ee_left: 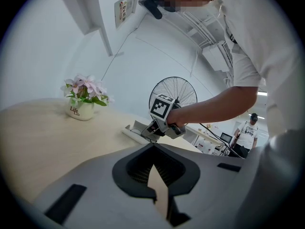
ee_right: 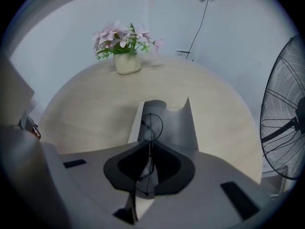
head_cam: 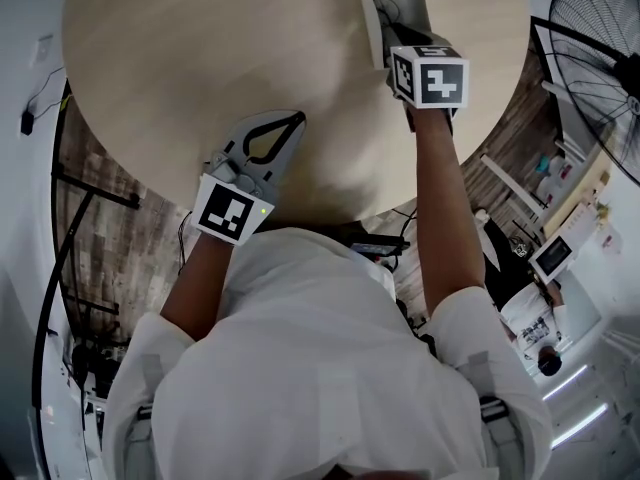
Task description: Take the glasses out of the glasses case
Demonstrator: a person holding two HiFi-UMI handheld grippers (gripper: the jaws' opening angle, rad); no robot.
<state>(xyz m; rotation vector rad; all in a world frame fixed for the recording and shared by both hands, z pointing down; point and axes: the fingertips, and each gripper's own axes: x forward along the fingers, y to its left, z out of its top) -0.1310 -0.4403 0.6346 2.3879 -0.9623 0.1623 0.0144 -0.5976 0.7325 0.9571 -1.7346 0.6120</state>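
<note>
Right gripper point(ee_right: 148, 142) outstretched, tight on glasses point(ee_right: 152, 126)

On the round pale wooden table point(head_cam: 200, 68) the open grey glasses case point(head_cam: 385, 8) lies at one o'clock, thin wire glasses point(ee_right: 153, 123) pinched in right tongs point(ee_right: 149, 144) at its near end; left tongs point(head_cam: 293, 120) at seven; white flowerpot point(ee_right: 127, 63) beyond the case.

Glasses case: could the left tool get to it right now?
Probably yes: bare table lies between the left tool and the glasses case, though the right tool, shut on the glasses, crowds its near end.
</note>
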